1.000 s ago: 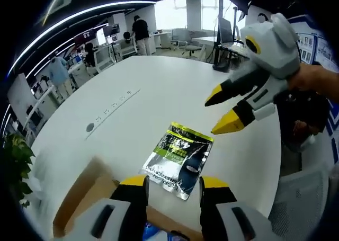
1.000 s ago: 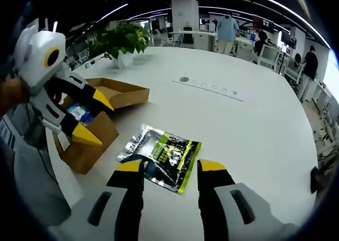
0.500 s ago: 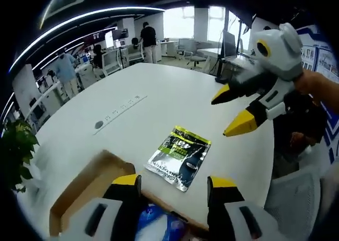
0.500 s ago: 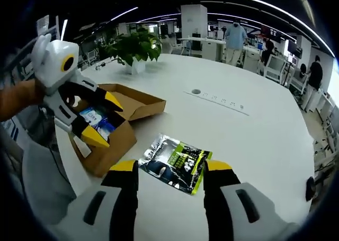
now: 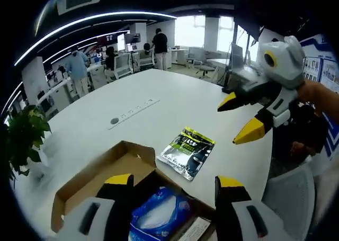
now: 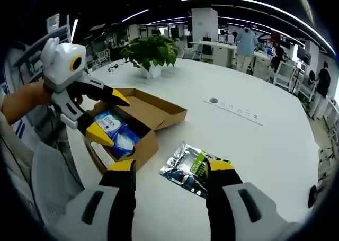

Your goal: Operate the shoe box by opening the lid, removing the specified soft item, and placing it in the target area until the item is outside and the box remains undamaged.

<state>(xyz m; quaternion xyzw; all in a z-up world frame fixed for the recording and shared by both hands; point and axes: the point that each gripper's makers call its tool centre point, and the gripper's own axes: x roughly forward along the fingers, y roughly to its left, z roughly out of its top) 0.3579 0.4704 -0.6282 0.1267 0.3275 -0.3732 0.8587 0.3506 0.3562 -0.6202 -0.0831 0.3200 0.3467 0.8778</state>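
The flat silver foil pouch with the green-and-black label (image 5: 188,151) lies on the white round tabletop (image 5: 159,106), just beside the open end of the brown cardboard shoe box (image 6: 139,125) and clear of it. I judge it to be the soft item, already outside. It looks light, thin and limp, with a glossy skin that will likely slip between hard jaws and give little to bite on where it lies flush. If I need to move it again, I would take a sealed edge or a corner, not the middle of the face.

The box stands with its lid flap folded back and flat. Inside it are a crinkly blue-and-white plastic packet (image 5: 158,216) and a smaller blue-and-white printed packet (image 6: 107,121). The cardboard looks thin and would crease if pressed, so I should keep off its walls.

My left gripper (image 5: 171,184) hangs above the box opening with its yellow-tipped jaws wide apart and nothing between them. My right gripper (image 6: 170,168) hovers above the tabletop over the pouch, jaws likewise spread wide and empty.

Farther off, a green potted plant (image 6: 152,51) stands on the tabletop, and people stand among office desks behind.
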